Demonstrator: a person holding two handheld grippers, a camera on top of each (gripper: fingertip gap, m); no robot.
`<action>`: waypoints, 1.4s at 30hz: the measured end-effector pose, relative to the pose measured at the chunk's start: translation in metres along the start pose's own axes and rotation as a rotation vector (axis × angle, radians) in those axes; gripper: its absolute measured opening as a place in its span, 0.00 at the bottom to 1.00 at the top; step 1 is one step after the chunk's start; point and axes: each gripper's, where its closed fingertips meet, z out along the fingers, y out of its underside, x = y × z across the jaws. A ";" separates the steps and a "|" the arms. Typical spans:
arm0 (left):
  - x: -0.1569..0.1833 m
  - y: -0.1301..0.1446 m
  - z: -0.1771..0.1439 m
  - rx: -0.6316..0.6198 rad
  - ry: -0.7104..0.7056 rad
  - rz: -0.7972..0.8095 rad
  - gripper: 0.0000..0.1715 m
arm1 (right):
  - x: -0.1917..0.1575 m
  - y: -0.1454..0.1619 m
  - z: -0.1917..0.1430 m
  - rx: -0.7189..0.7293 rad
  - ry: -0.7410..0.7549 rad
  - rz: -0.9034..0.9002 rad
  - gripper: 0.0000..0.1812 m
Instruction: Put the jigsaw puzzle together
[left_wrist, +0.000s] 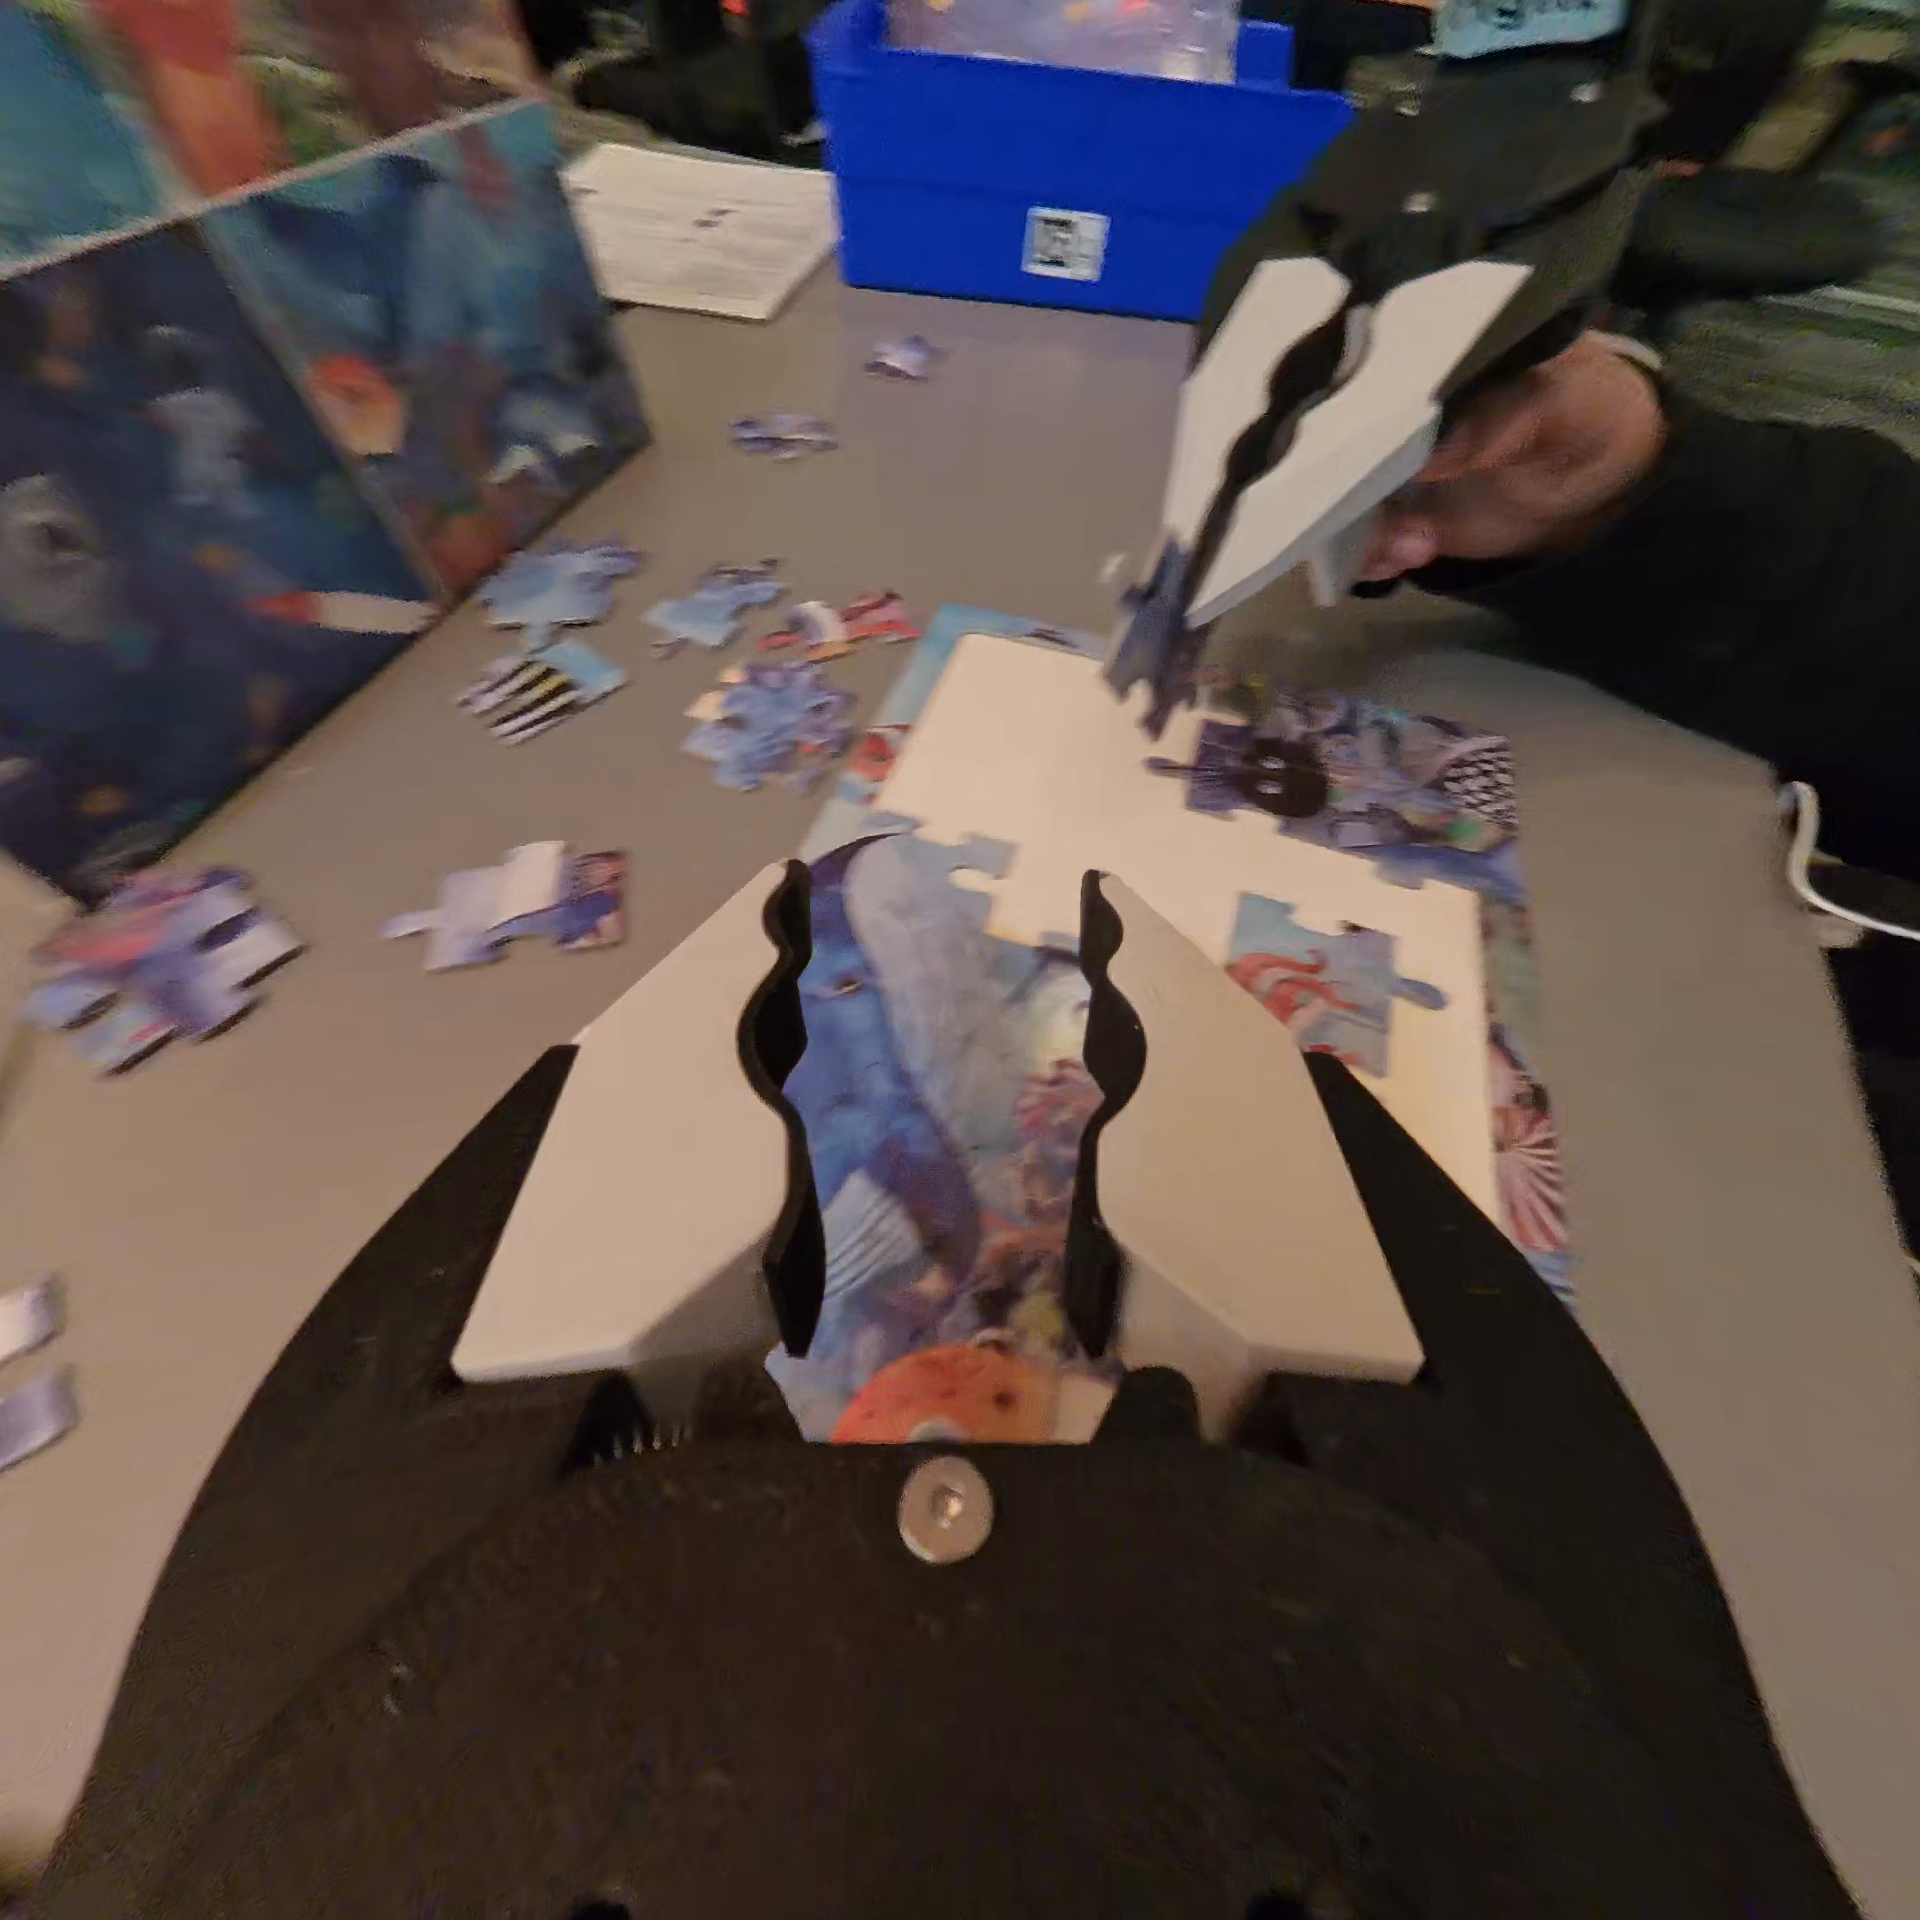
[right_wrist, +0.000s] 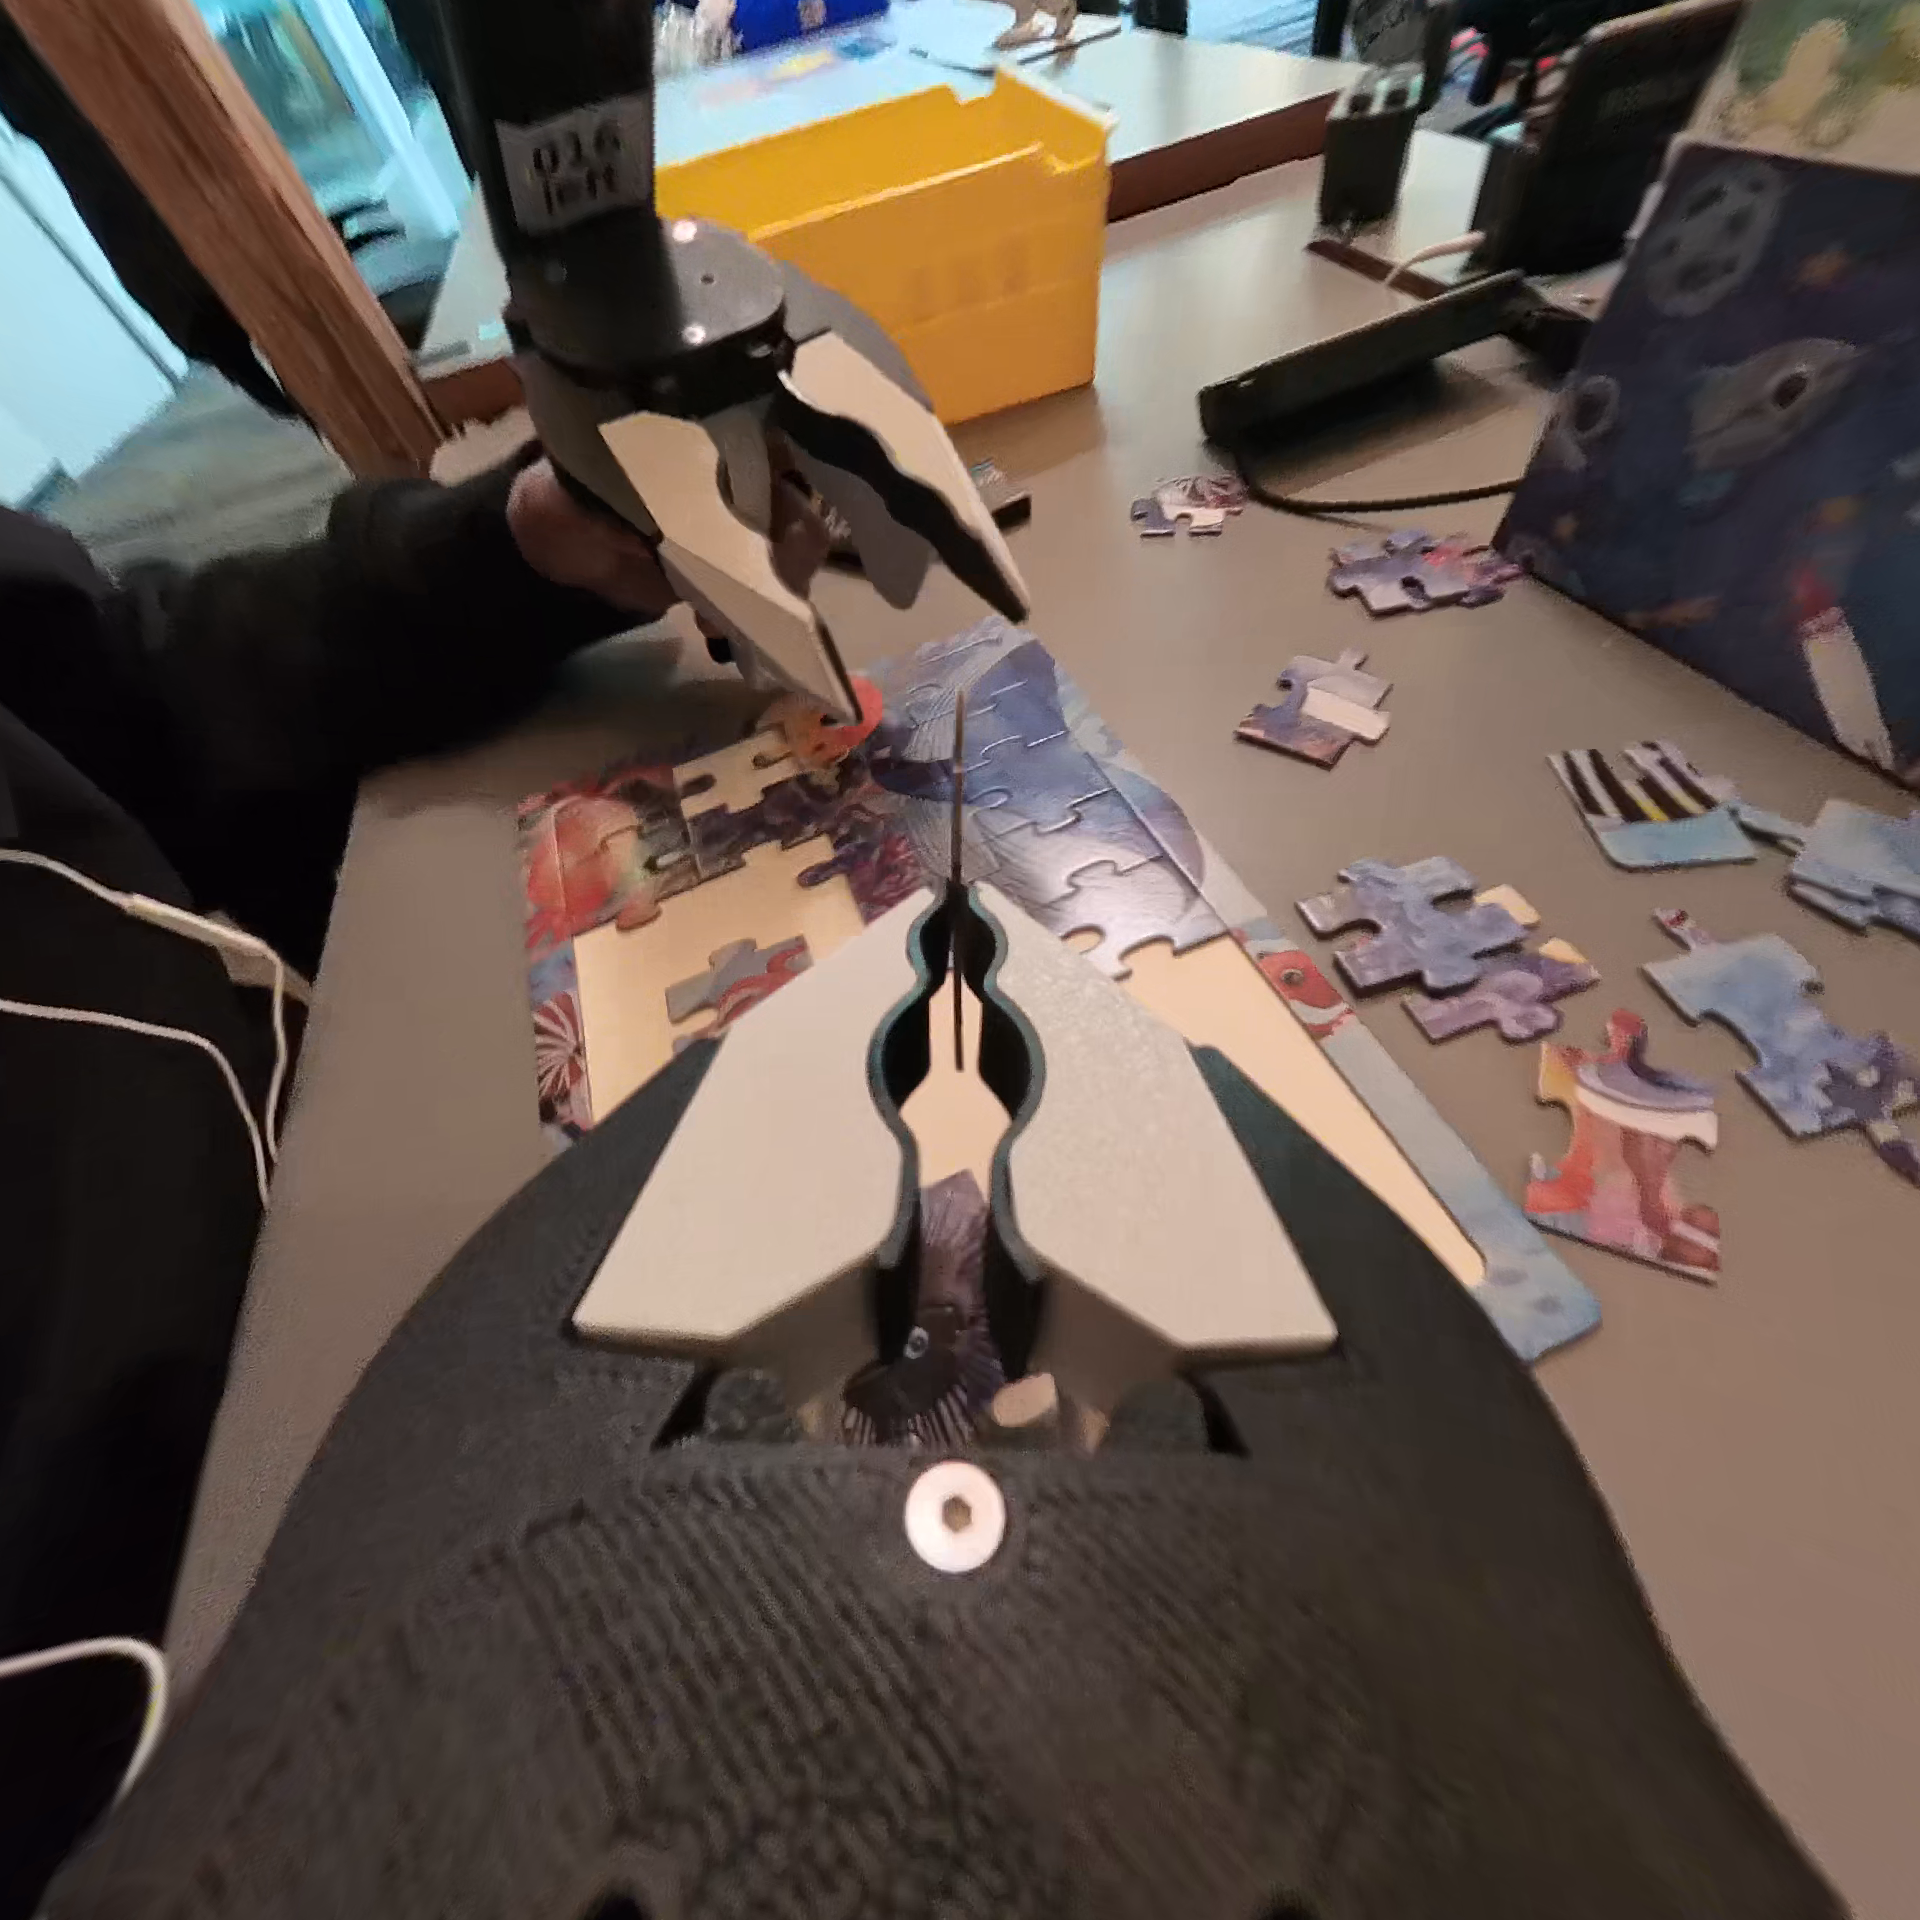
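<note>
Grey matte tabletop (left_wrist: 987, 488). Flat rectangular puzzle tray (right_wrist: 1455, 1195), pale cardboard base with printed sea-life border, lies part filled: glossy interlocked whale section (right_wrist: 1049, 800) at one end, a dark spiny-fish patch (left_wrist: 1351, 790) at the other.

Right gripper (right_wrist: 954, 914), white wedge fingers with black wavy inner pads, pinches a thin cardboard puzzle piece (right_wrist: 957, 821) edge-on. In the right wrist view the piece stands upright, long axis running away along the fingers, and hangs above the tray's bare middle.

Left gripper (left_wrist: 940, 883) hovers over the whale section, fingers spread, nothing between them.

Loose knobbed pieces (left_wrist: 764, 722) scattered on the tabletop beside the tray. Glossy printed puzzle box (left_wrist: 260, 499) stands nearby; blue plastic bin (left_wrist: 1039, 177) behind.
</note>
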 end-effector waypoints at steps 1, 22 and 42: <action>0.010 0.000 0.006 -0.010 0.023 0.012 0.29 | -0.005 0.002 0.004 -0.018 -0.006 -0.035 0.00; 0.066 0.007 0.029 -0.085 0.232 0.007 0.01 | -0.036 0.015 0.021 -0.106 -0.084 -0.188 0.00; 0.063 0.004 0.025 -0.068 0.272 -0.074 0.00 | -0.030 0.010 0.019 -0.076 -0.056 -0.171 0.00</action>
